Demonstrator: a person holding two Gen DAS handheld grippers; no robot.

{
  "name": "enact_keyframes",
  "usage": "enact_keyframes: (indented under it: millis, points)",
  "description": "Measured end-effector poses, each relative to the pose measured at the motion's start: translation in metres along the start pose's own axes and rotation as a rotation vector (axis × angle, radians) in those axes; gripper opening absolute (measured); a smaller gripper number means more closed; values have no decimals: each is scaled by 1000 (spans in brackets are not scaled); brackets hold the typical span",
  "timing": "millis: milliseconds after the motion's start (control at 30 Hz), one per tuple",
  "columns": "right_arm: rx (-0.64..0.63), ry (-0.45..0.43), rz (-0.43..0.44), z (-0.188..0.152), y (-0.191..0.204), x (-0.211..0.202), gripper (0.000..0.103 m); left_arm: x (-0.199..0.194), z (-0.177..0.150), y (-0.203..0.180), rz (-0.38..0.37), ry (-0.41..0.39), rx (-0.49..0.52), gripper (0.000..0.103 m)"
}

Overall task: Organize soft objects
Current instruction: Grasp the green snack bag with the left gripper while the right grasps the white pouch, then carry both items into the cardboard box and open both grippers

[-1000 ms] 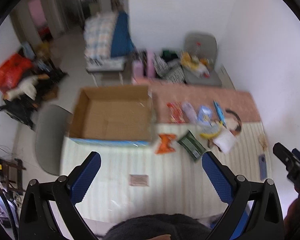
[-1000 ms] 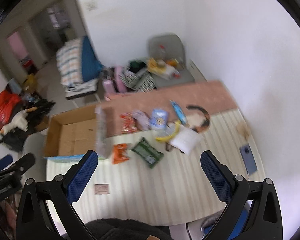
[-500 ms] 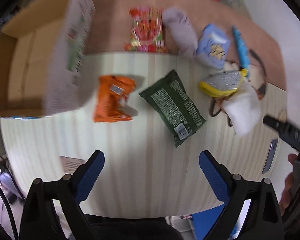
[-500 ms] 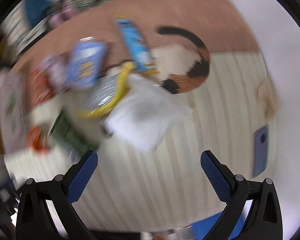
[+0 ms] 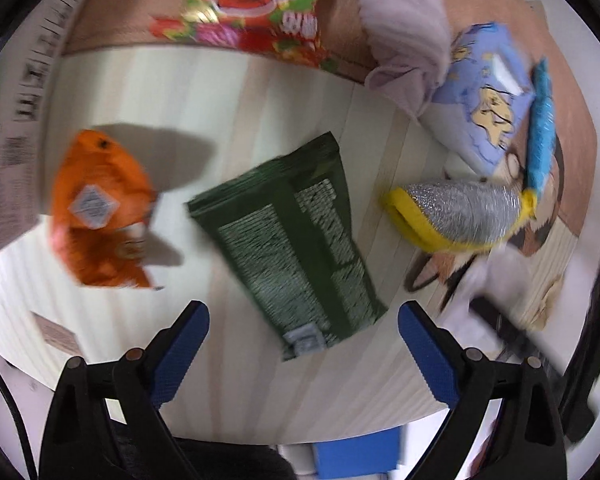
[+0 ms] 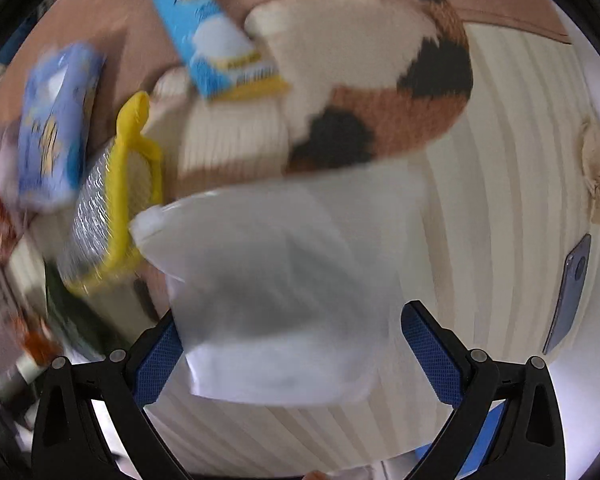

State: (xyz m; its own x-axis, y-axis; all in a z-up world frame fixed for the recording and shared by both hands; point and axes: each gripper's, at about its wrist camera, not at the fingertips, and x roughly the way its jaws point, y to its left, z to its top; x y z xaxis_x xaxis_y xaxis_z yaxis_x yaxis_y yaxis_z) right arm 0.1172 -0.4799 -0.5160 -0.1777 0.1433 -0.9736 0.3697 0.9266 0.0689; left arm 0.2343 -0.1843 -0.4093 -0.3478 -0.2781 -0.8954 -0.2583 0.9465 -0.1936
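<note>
A green packet [image 5: 300, 236] lies flat on the table beside an orange packet [image 5: 96, 216]; a white pouch [image 6: 284, 292] lies beside a silver-and-yellow mitt [image 5: 460, 214].

Left gripper [image 5: 303, 332] and right gripper [image 6: 290, 344] both point downward, fingers spread wide.

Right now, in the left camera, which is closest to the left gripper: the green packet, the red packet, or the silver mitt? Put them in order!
From the left gripper:
1. Green packet, just ahead, its near end between the open fingers.
2. Silver mitt, farther off to the right.
3. Red packet, farthest, at the top on the brown mat.
</note>
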Motion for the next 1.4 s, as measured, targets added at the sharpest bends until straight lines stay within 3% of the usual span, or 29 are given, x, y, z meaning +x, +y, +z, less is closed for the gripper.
enact_keyframes:
  millis: [67,100,200,333,400,533,633,700,800,933,1033,1167,1333,1400]
  points:
    - [22,-18,23,-13,-13,0,103,17,7,-3,13,29,-18,95]
    - [30,-25,33,-16,-17,2,103,24,9,-4,29,30,-18,81]
    - [62,-32,46,-29,-25,-4,103,39,5,-14,122,31,66,63]
    - [42,-37,25,-31,-29,4,103,43,-17,-38,359,-75,359,60]
    - [19,-37,4,-28,-24,12,103,53,-24,-41,419,-95,434,62]
    - [-31,-41,-40,-38,-20,34,103,74,-24,-39,388,-108,402,65]
    - [-22,-42,-36,-45,-23,42,99,71,-24,-22,331,-115,358,57]
    - [-15,-60,-33,-60,-27,48,87,70,-31,-17,326,-143,365,41]
    - [-4,-86,-29,-87,-28,47,80,58,-46,4,333,-184,377,35]
    - [-16,-127,59,-138,-22,28,79,26,-77,30,300,-283,392,33]
    - [-63,-176,142,-185,2,2,79,-9,-113,48,223,-358,414,33]
    - [-151,-233,275,-249,56,-34,79,-72,-145,96,178,-480,405,34]
    - [-249,-253,403,-264,154,-111,79,-157,-151,157,162,-547,348,34]
    - [-277,-266,405,-243,203,-152,79,-167,-146,187,167,-548,317,34]
